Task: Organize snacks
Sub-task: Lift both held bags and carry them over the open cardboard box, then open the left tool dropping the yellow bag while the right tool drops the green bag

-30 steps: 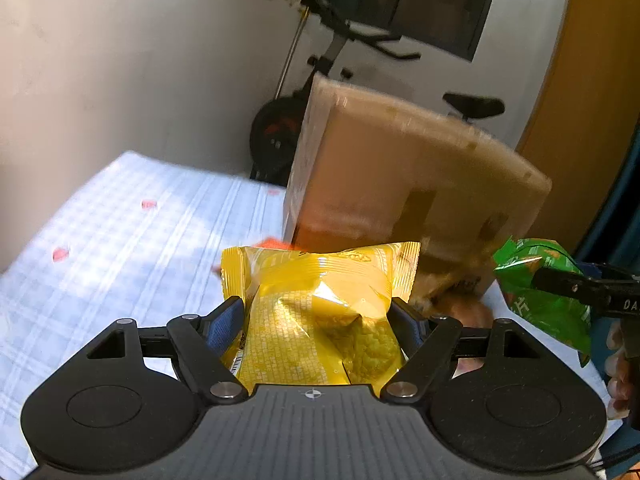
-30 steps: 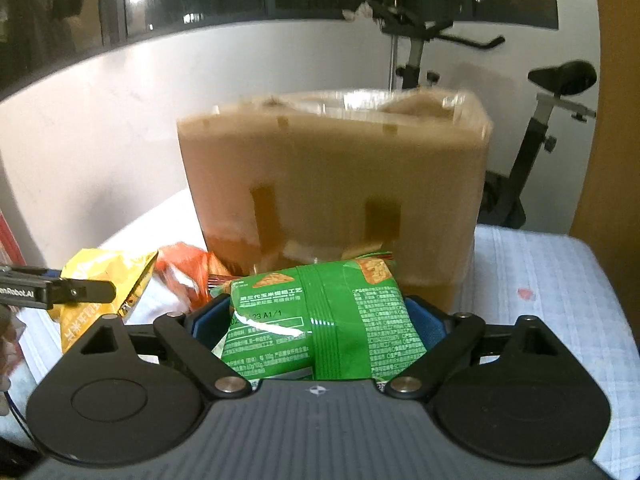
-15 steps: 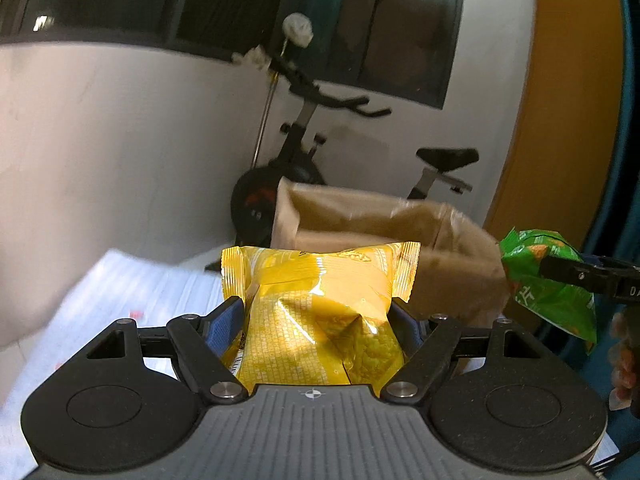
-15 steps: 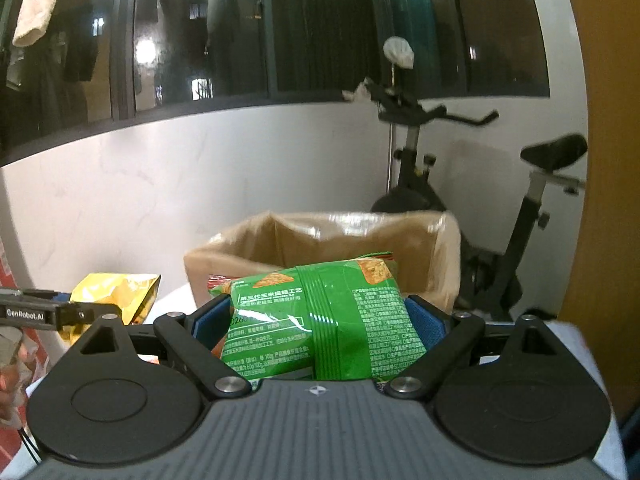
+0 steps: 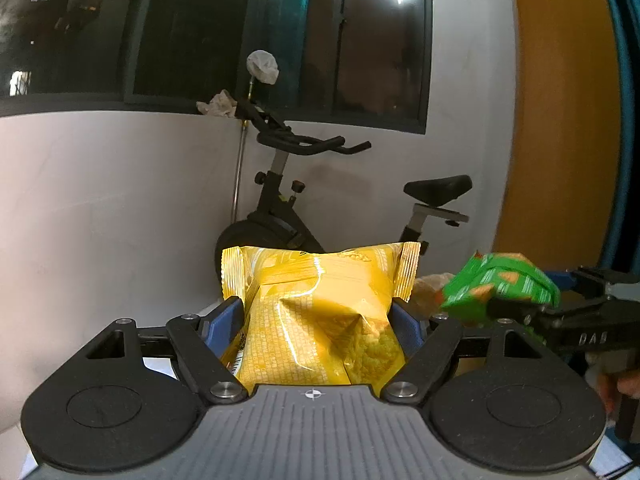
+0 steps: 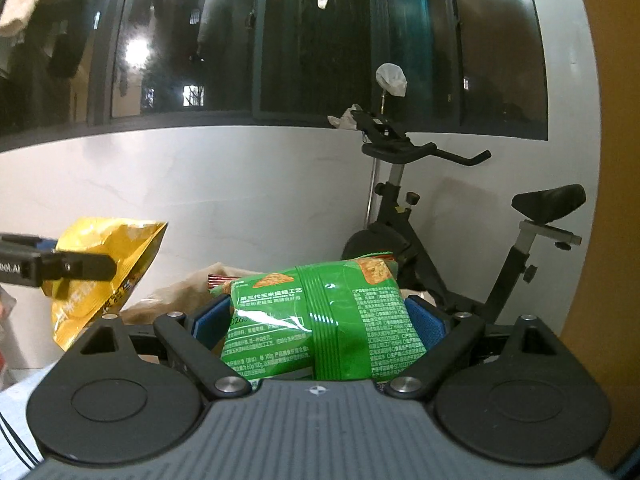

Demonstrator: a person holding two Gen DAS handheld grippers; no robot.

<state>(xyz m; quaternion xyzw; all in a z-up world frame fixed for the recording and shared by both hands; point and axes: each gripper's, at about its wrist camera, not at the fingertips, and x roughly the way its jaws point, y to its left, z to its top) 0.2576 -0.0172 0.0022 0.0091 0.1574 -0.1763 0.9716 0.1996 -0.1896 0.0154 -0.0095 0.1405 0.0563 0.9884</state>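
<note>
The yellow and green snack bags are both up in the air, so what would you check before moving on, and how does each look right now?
1. Yellow bag gripped between the left gripper fingers: ok.
2. Green bag gripped between the right gripper fingers: ok.
3. Two bags apart, not touching: ok.
4. Brown paper bag in view below the grippers: ok, though only its crumpled rim shows.
5. Room inside the paper bag: cannot tell; its inside is hidden, and a red wrapper shows at its rim.
6. Grippers lined up over the opening: cannot tell.
</note>
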